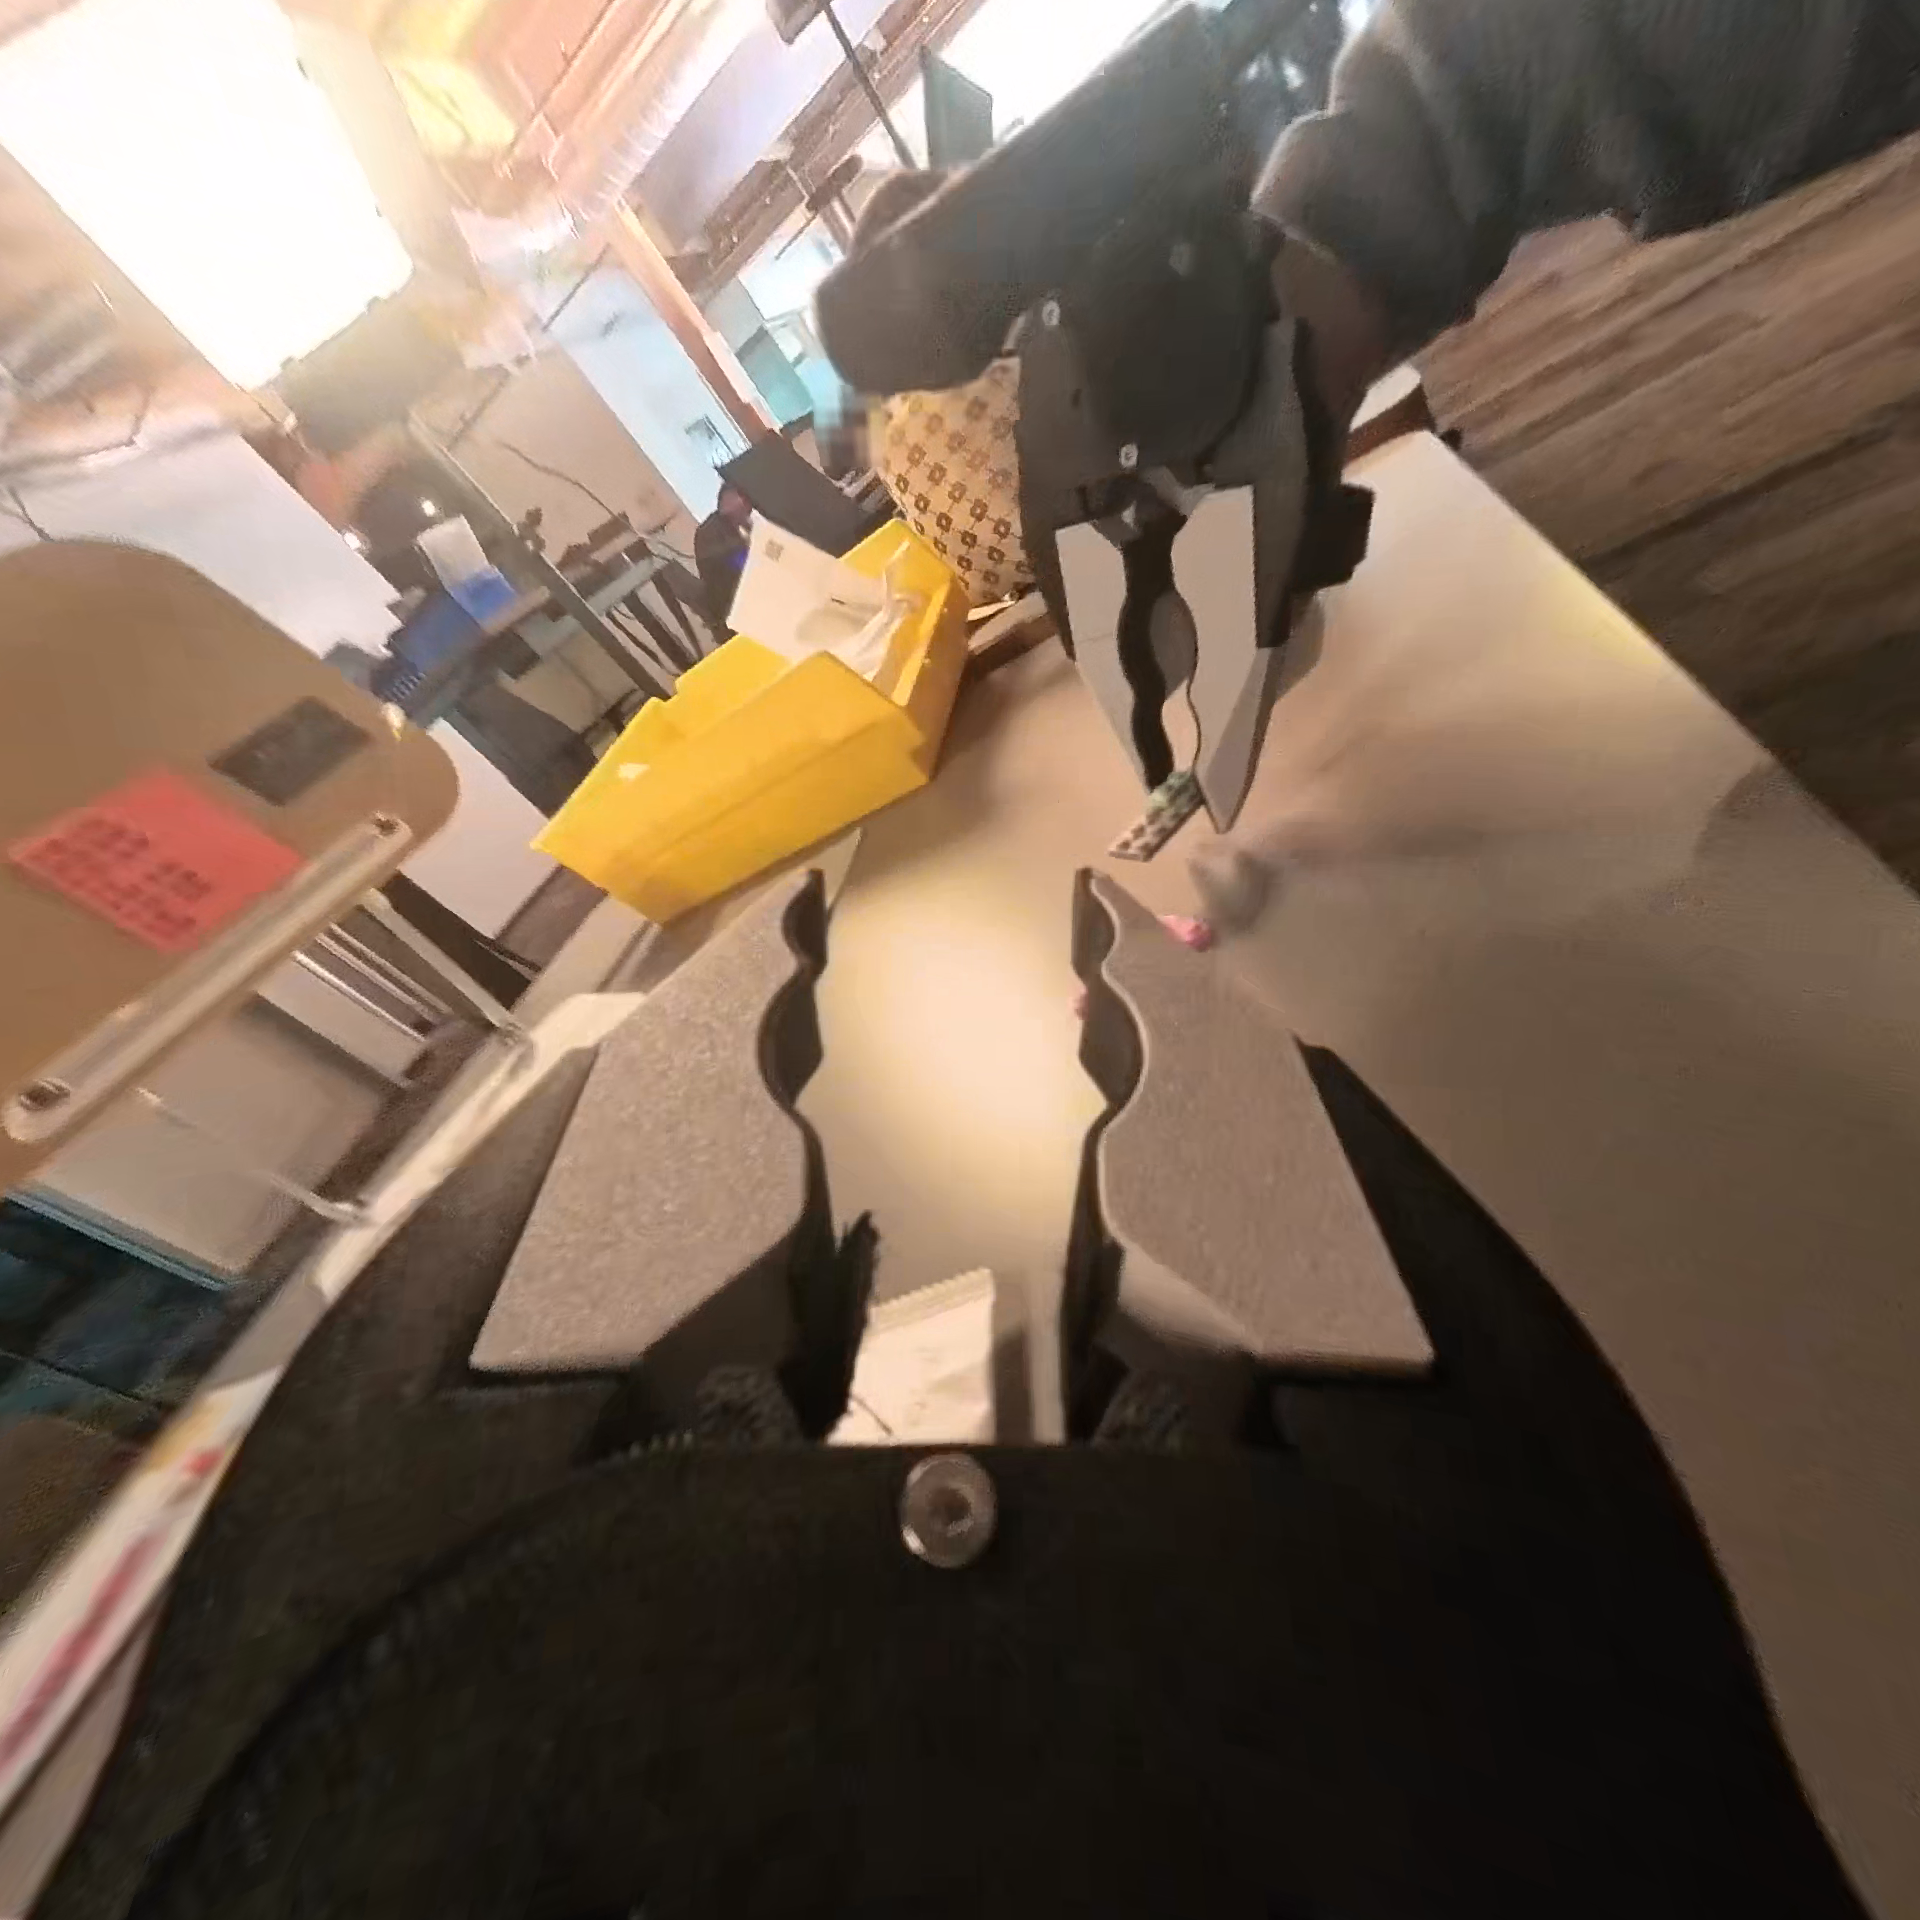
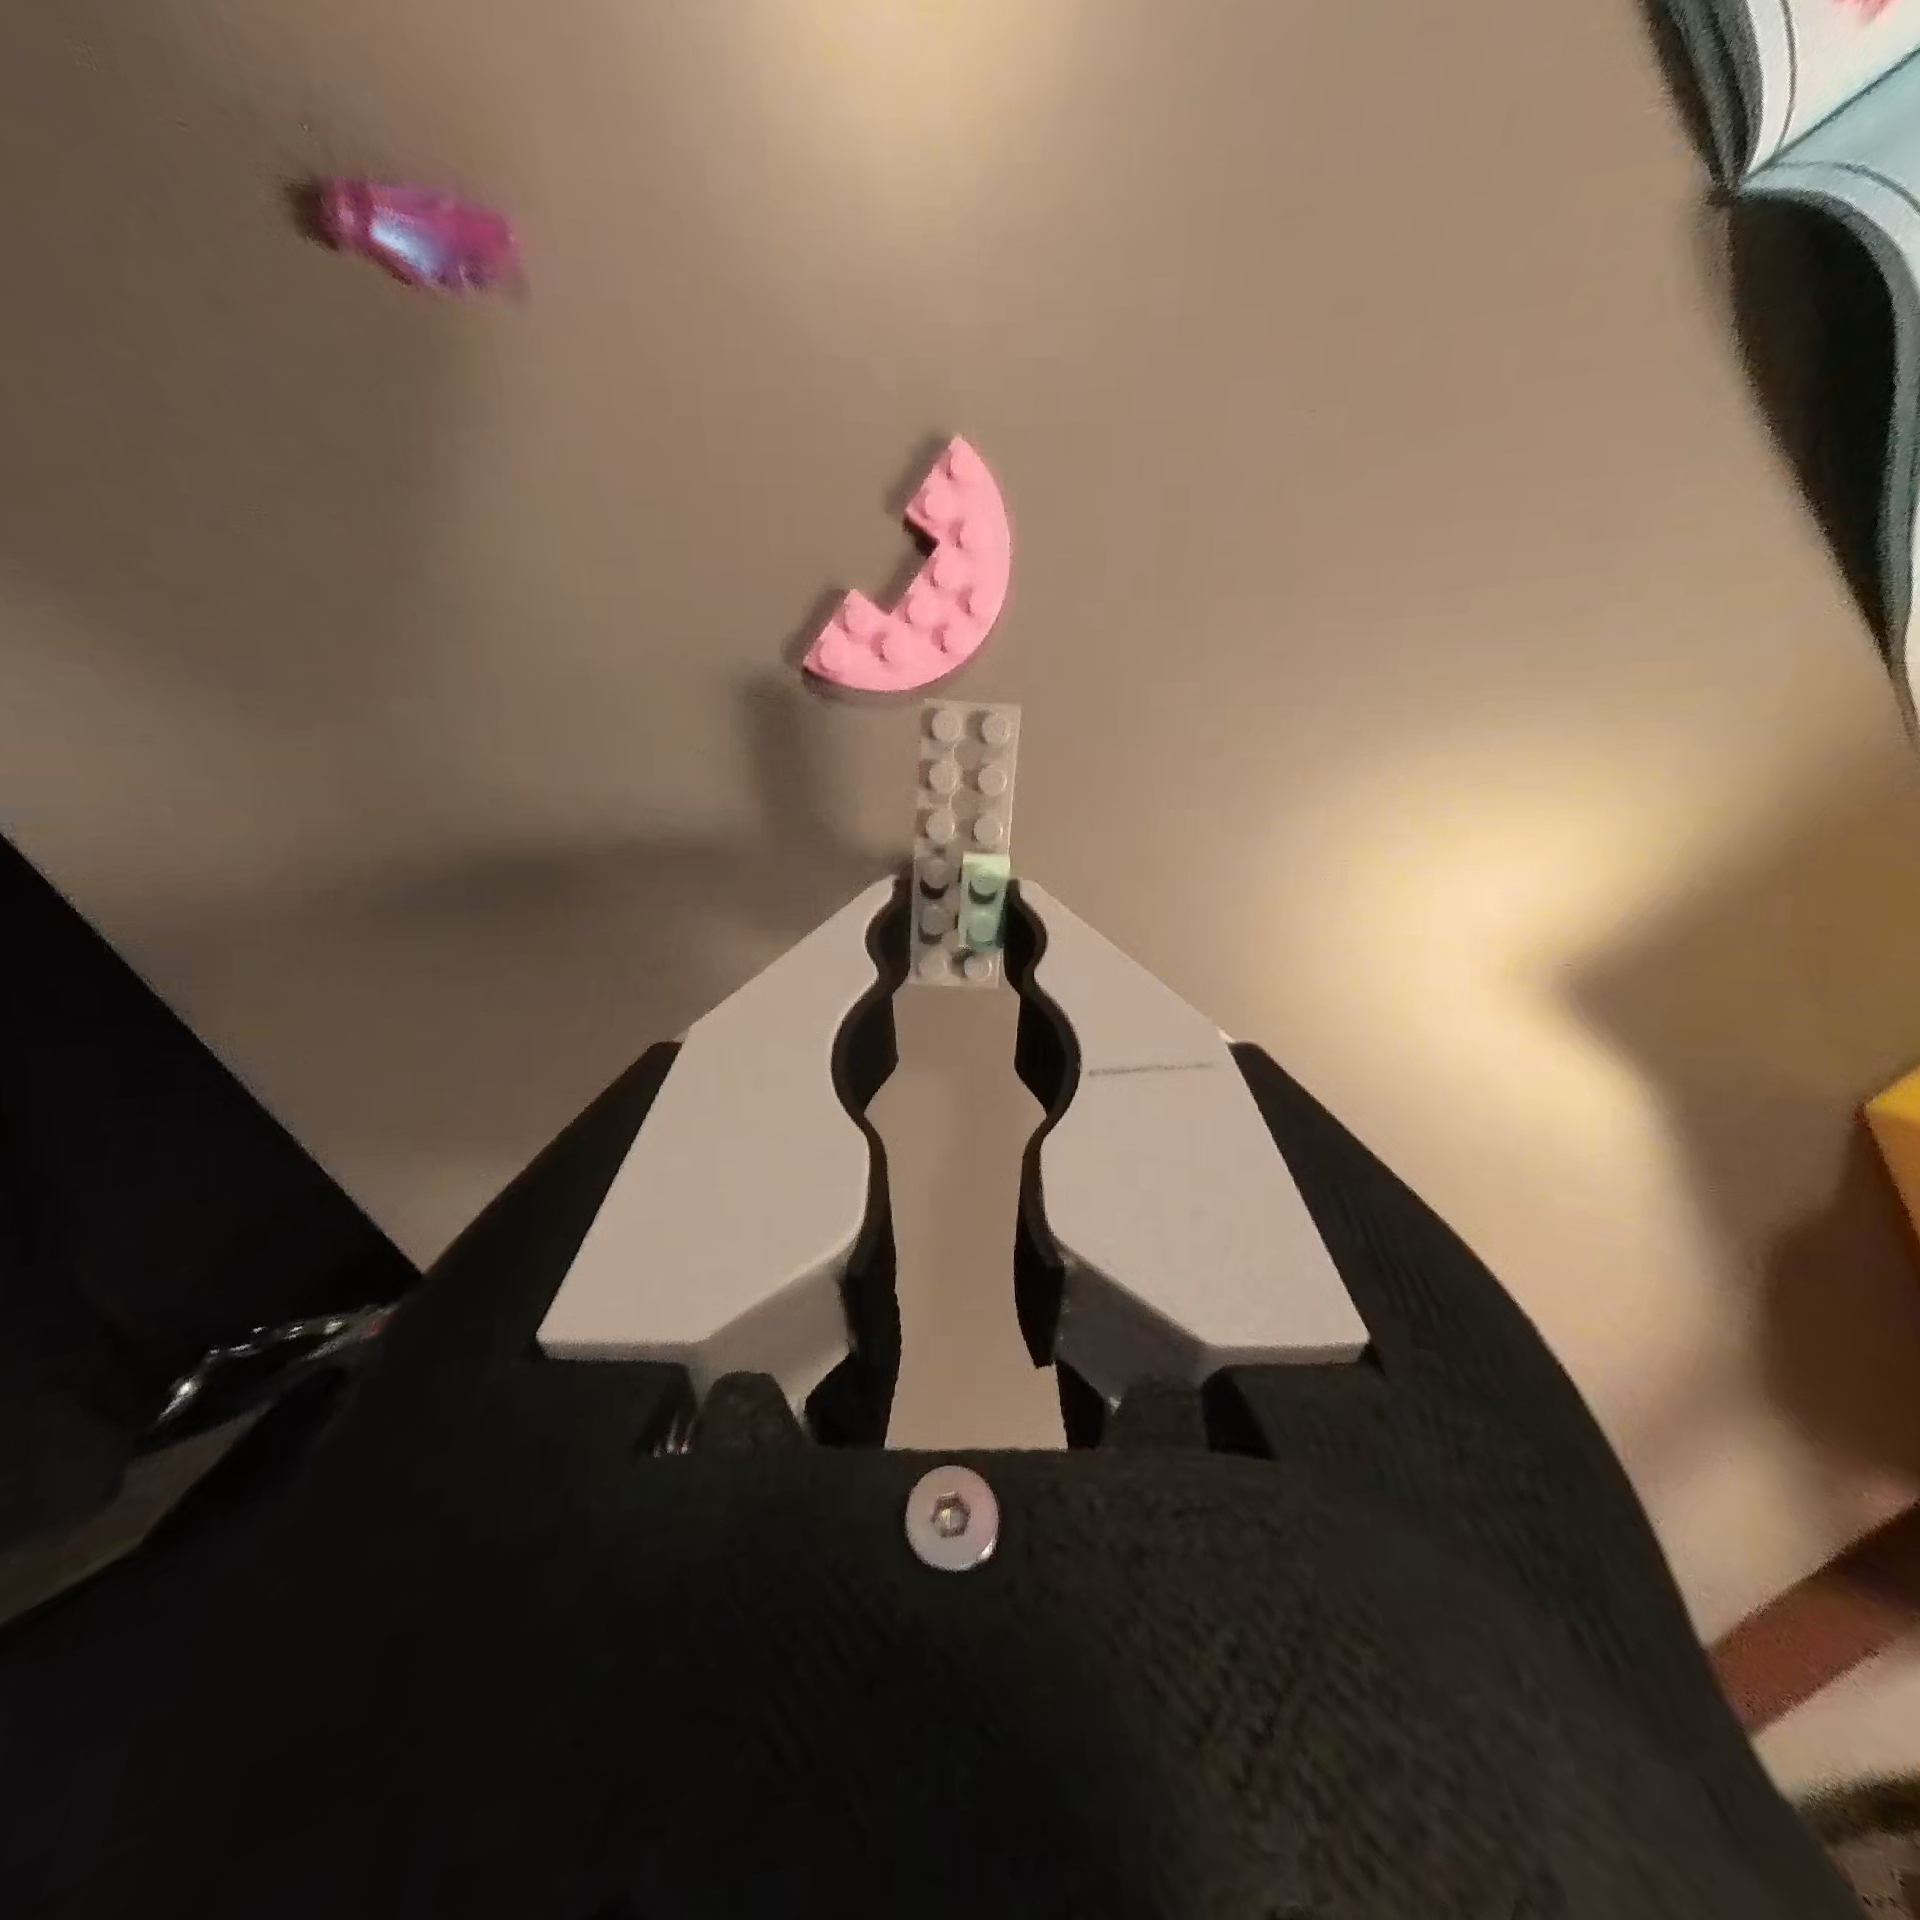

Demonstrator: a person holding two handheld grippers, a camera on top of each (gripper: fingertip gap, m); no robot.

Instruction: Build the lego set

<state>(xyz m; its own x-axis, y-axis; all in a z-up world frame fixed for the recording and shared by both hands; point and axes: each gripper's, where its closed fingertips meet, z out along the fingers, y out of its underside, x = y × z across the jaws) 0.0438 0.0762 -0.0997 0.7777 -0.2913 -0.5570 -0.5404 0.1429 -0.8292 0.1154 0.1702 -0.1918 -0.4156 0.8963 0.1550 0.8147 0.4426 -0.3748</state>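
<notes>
Right gripper [image 2: 958, 896] fingers clamped on grey studded plate [image 2: 966, 800] carrying small green piece [image 2: 983, 906], lifted off bench [image 2: 1351, 520]. Pink half-round plate [image 2: 920, 597] just beyond fingertips. Left gripper [image 1: 951, 883] fingers apart, empty.

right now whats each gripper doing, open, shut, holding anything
Left gripper: open, nothing between its fingers, above the beige table.
Right gripper: closed on a grey studded plate with a small green piece on it.

Counted: one grey plate [image 2: 966, 831] between the fingers, one green stud-piece [image 2: 984, 902] on it, two pink pieces beyond [image 2: 920, 582] [image 2: 416, 234], one yellow bin [image 1: 769, 727].
</notes>
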